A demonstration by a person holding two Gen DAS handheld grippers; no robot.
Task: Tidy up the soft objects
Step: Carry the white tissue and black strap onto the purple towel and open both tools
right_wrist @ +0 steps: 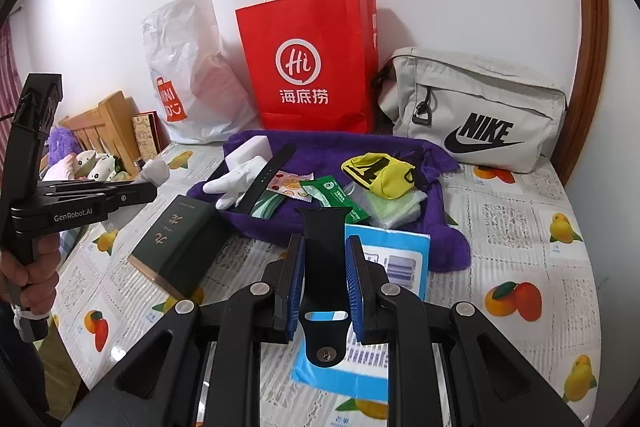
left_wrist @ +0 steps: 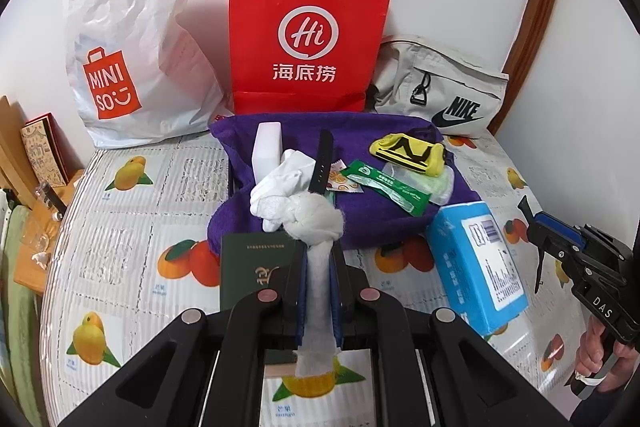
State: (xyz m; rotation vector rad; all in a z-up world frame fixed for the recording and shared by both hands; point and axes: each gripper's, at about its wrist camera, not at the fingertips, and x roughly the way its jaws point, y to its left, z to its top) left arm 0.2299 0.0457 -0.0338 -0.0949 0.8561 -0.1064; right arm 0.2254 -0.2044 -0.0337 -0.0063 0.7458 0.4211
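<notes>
L tongs (left_wrist: 320, 267) clamp knotted white cloth (left_wrist: 316, 223), R tongs (right_wrist: 325, 267) pinch black watch strap (right_wrist: 323, 255); prob. bag-bound, so carry both level w/ steady squeeze

Table (right_wrist: 520, 227) under clear-film cloth printed with mango and orange pictures. Purple towel (right_wrist: 448, 247) spread at middle, toward far edge. Along far edge against wall: white Miniso plastic bag (left_wrist: 132, 67) near far left corner, red paper bag (left_wrist: 304, 39) at middle, beige Nike pouch (right_wrist: 480, 107) toward far right corner. Dark green booklet (right_wrist: 176, 243) flat on cloth, just beside towel's near left edge. Light blue packet (left_wrist: 476, 267) with barcode label at towel's near right corner, touching it.
</notes>
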